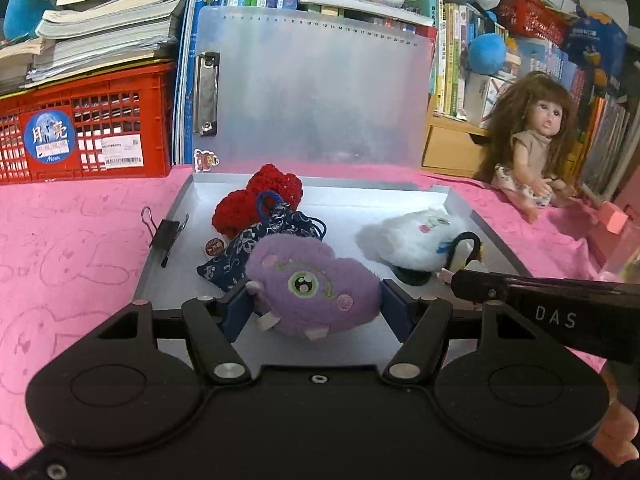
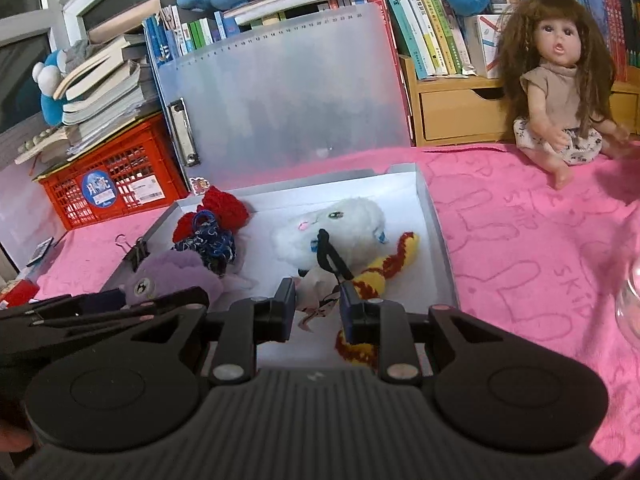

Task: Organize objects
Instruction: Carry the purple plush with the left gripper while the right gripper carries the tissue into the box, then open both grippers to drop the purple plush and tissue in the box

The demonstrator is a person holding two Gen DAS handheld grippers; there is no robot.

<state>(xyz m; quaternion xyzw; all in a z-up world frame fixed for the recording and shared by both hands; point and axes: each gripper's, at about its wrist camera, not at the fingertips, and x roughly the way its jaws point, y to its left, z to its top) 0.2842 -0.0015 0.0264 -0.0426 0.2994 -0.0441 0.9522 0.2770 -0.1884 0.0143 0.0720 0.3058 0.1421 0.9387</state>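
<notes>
An open grey file box (image 1: 486,236) (image 2: 438,240) lies on the pink cloth, its translucent lid (image 1: 320,92) standing upright. My left gripper (image 1: 316,312) is shut on a purple plush (image 1: 316,280) (image 2: 176,276), low over the box's front left. My right gripper (image 2: 317,308) (image 1: 456,280) is shut on a small white toy (image 2: 316,286) (image 1: 466,256) with a black loop and a yellow-and-red striped scarf (image 2: 394,258), over the box's front right. Inside the box are a red crochet piece (image 1: 256,196) (image 2: 224,206), a blue floral pouch (image 1: 256,244) and a white plush (image 1: 412,236) (image 2: 340,224).
A black binder clip (image 1: 166,232) sits on the box's left wall. A red crate (image 1: 84,128) under stacked books (image 1: 104,24) stands at the back left. A long-haired doll (image 1: 528,148) (image 2: 560,80) sits at the back right by wooden drawers (image 2: 460,116). Glass (image 2: 630,300) shows at the right edge.
</notes>
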